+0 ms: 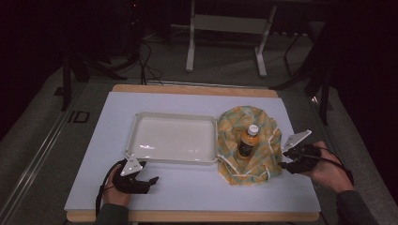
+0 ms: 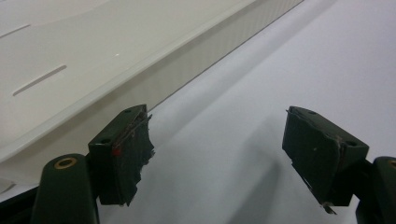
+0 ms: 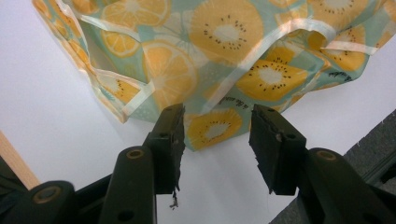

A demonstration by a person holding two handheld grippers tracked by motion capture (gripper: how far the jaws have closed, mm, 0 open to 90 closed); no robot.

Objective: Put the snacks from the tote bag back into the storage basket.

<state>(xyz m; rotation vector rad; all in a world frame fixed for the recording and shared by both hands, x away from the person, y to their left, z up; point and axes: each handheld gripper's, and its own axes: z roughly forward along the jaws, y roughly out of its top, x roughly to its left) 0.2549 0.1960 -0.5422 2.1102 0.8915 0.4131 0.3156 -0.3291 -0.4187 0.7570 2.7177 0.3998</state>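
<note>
High view: left gripper (image 1: 151,180) idle below white tray (image 1: 136,125); bottle (image 1: 248,140) upright in fruit-print bag (image 1: 265,154). Left gripper view: jaws wide, empty. Right gripper view: right gripper (image 3: 217,123) half-open at bag edge — prob. approach step; next, close on fabric.

No readable text on cloth (image 3: 219,70) or bottle (image 1: 248,140).

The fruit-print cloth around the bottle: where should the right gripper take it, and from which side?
Probably the near right edge of the fruit-print cloth, coming in low from the table's right. The right gripper is open and already lined up there, and that edge lies loose on the white table, away from the upright bottle.
</note>
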